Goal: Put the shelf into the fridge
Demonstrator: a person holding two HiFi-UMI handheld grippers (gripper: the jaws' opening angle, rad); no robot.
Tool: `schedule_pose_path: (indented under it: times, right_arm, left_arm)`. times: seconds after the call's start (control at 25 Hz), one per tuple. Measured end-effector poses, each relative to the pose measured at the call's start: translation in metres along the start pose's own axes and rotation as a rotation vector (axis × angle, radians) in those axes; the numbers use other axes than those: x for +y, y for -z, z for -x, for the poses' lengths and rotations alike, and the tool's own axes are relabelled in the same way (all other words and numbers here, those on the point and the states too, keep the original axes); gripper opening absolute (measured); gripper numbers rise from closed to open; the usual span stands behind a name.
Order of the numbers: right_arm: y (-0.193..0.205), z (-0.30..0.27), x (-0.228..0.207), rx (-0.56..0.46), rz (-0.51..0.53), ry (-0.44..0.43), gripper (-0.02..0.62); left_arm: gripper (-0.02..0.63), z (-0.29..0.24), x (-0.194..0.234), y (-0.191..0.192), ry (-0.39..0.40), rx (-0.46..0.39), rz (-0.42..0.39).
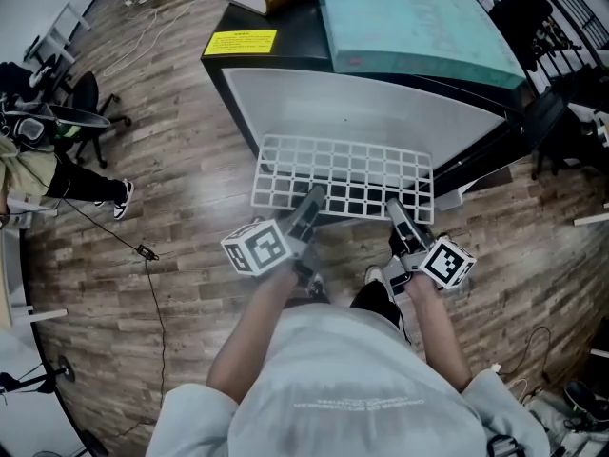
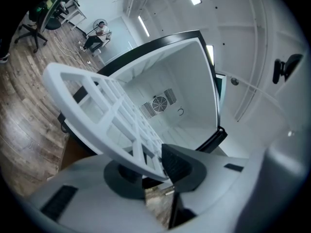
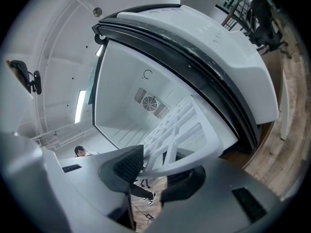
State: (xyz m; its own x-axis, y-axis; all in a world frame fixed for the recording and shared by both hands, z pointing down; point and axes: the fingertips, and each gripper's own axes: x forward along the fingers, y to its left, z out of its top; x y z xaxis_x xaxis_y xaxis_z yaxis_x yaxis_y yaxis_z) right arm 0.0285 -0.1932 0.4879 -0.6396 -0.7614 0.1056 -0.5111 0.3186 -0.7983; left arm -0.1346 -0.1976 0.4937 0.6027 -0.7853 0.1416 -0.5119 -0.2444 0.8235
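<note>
Left tool (image 1: 309, 206) and right tool (image 1: 396, 213) clamp the near edge of the shelf (image 1: 344, 174), poised at the open fridge (image 1: 381, 103); next, slide it in level.

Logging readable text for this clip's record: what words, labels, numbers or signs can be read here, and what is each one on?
No text here is legible.
The yellow label on the fridge top: dark print, too small to read.
The teal board: faint marks, unreadable.
The shirt: one line of tiny print across the back, blurred.
The shelf: no print.
</note>
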Motion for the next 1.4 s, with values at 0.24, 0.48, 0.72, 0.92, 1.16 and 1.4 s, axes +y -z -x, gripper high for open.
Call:
schedule_pose_path:
  times: [0.24,0.48,0.72,0.92,1.16,1.4]
  right_arm:
    - [0.002,0.001,-0.01,0.015,0.015,0.023,0.13]
    - [0.002,-0.002,-0.008,-0.005,0.008,0.005,0.13]
    - [0.006,-0.006,-0.014,-0.02,0.004,-0.015,0.13]
    - [0.004,-0.007,-0.013,-0.016,0.026,-0.012,0.13]
    - [0.0,-0.004,-0.012,0.009,0.054,-0.006,0.141]
    - [0.008,0.007,-0.011,0.046,0.047,0.033,0.14]
  left_arm:
    - [0.101,-0.002,0.002,-0.001,0.008,0.004,-0.003]
    - [0.101,-0.005,0.005,0.0,0.017,-0.01,-0.007]
    - [0.103,-0.01,0.014,0.004,0.017,-0.011,-0.019]
    - [0.103,-0.009,0.013,-0.001,0.02,-0.01,-0.017]
    - [0.103,-0.001,0.015,-0.006,0.007,-0.025,0.004]
    - [0.103,0.007,0.009,-0.006,0.008,-0.035,0.017]
